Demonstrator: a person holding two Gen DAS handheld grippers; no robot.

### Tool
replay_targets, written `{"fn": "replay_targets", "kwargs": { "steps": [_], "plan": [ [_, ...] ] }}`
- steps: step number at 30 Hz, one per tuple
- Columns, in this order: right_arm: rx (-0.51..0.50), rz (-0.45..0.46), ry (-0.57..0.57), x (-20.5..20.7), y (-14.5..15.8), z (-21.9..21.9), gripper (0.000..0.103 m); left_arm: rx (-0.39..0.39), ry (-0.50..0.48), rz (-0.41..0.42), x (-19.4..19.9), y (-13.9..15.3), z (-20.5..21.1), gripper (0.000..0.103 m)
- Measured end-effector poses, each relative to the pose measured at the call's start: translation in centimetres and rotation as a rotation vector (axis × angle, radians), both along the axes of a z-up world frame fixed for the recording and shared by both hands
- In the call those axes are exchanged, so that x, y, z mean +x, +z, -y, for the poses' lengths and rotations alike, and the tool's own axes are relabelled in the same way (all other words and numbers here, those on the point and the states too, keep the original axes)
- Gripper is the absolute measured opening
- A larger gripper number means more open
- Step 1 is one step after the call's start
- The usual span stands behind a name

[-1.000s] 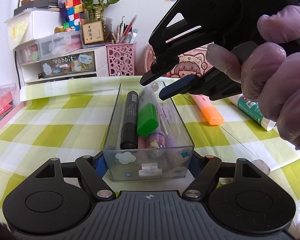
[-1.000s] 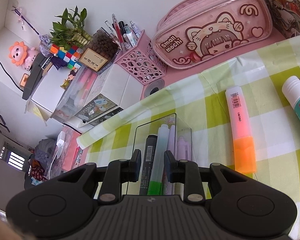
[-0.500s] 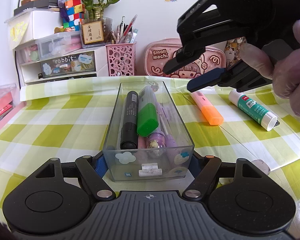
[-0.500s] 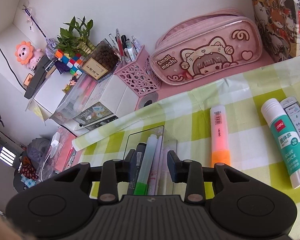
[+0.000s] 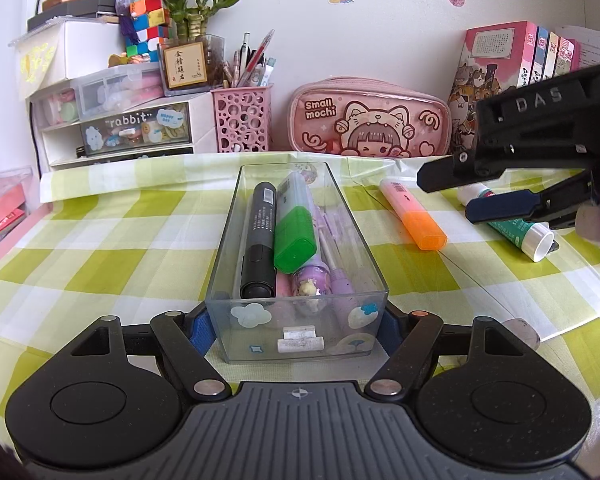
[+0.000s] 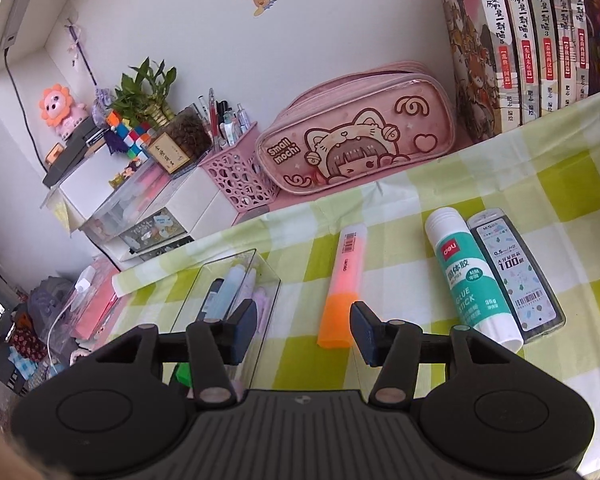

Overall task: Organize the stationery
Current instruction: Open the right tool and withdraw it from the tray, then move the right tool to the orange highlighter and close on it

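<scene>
My left gripper [image 5: 296,330] is shut on the near end of a clear plastic box [image 5: 300,344], one pad on each side wall. In the box lie a black marker [image 5: 260,236], a green-capped highlighter [image 5: 294,226] and purple pens [image 5: 334,270]. My right gripper [image 6: 304,322] hovers right of the box [image 6: 228,276], its jaws opening with nothing held. The orange highlighter [image 6: 342,276] lies on the cloth just ahead of and below its fingertips. Further right lie a glue stick [image 6: 466,276] and a lead refill case [image 6: 514,276]. In the left wrist view, the right gripper [image 5: 446,196] hangs above the glue stick [image 5: 518,230].
A pink pencil case [image 5: 370,120], a pink pen holder [image 5: 242,120], a white drawer unit [image 5: 116,132] and a row of books [image 6: 540,40] line the back wall. A green checked cloth [image 5: 100,240] covers the table; its near right corner shows an edge.
My right gripper has moved right, from over the box to over the orange highlighter, and its jaws have widened. The left gripper and the box have stayed put.
</scene>
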State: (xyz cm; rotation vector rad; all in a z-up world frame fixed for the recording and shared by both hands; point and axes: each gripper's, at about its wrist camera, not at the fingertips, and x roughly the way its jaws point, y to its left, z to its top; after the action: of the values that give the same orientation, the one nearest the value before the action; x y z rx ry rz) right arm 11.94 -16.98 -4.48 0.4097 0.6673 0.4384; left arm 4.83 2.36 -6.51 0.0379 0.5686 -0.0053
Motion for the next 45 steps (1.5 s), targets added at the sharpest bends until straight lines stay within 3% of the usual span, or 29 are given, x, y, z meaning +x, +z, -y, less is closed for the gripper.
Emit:
{"fn": "replay_targets", "kwargs": {
  "steps": [6, 18, 20, 23, 28, 45],
  "plan": [
    [-0.242, 0.073, -0.002, -0.5, -1.0, -2.0, 0.055, 0.001, 0.000, 0.000, 0.1, 0.0, 0.0, 0.074],
    [-0.410, 0.153, 0.032, 0.0, -2.2, -4.4, 0.051, 0.002, -0.001, 0.000, 0.1, 0.0, 0.1, 0.075],
    [-0.425, 0.161, 0.041, 0.0, -2.2, -4.7, 0.039, 0.001, -0.001, 0.000, 0.1, 0.0, 0.1, 0.075],
    [-0.426, 0.163, 0.042, -0.1, -2.2, -4.7, 0.031, 0.001, -0.001, -0.001, 0.1, 0.0, 0.1, 0.075],
    [-0.479, 0.138, 0.027, -0.8, -1.9, -4.4, 0.027, 0.001, -0.001, -0.001, 0.1, 0.0, 0.1, 0.075],
    [-0.457, 0.114, 0.115, -6.4, -1.8, -0.5, 0.027, 0.002, -0.001, -0.001, 0.3, 0.0, 0.3, 0.075]
  ]
}}
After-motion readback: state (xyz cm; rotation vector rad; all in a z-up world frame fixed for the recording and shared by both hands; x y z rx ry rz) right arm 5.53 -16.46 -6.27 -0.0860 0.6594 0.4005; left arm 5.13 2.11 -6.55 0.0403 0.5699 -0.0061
